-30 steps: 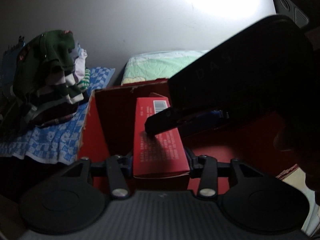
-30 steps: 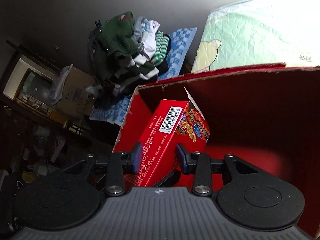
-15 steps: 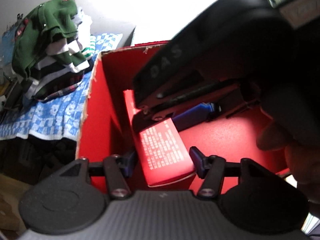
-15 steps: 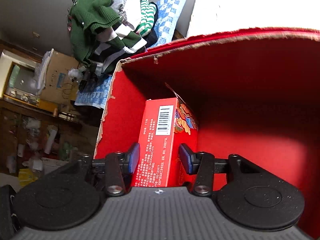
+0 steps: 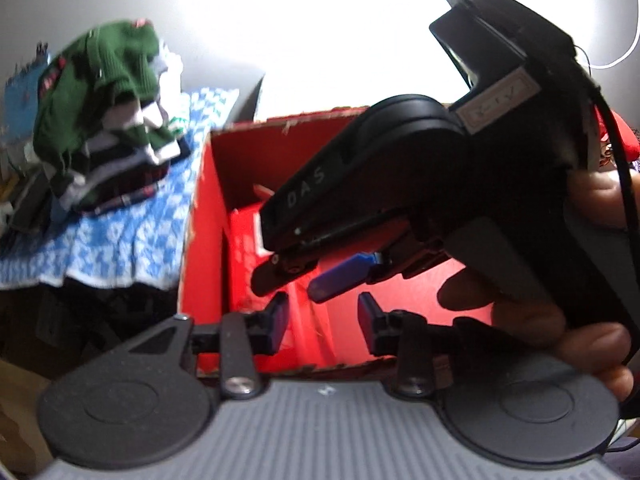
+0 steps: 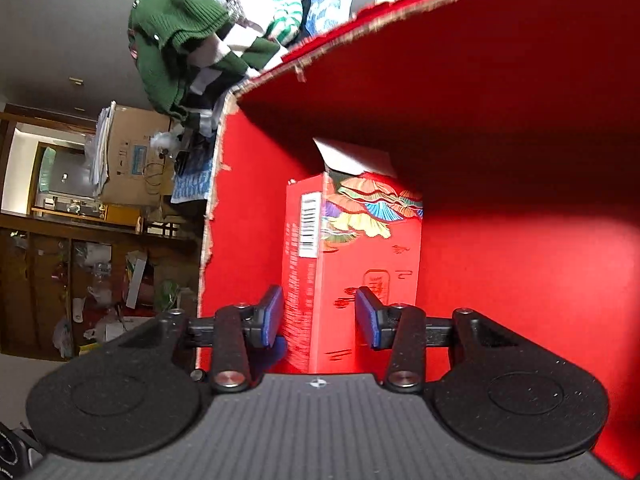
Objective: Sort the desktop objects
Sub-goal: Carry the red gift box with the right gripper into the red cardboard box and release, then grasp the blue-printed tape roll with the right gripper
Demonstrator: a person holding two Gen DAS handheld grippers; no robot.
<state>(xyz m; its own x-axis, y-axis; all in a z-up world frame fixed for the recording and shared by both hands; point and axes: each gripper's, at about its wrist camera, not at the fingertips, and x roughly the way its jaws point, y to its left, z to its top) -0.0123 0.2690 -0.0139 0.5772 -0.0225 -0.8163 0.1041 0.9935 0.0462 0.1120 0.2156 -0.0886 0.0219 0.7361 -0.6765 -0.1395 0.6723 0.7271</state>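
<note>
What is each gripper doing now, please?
Left gripper: open, holding nothing.
Right gripper: open around the carton, not clamping it.

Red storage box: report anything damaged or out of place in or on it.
The red storage box has a ragged, torn cardboard rim, frayed along its left wall and top edge. Inside, the small red carton stands against the left wall with its white top flap sticking up open. Nothing looks spilled.

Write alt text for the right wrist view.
The right gripper, jaws open, straddles a red carton with a barcode and fan print, standing inside a large red box. Behind the box's left wall lie piled clothes and cluttered shelves.
</note>
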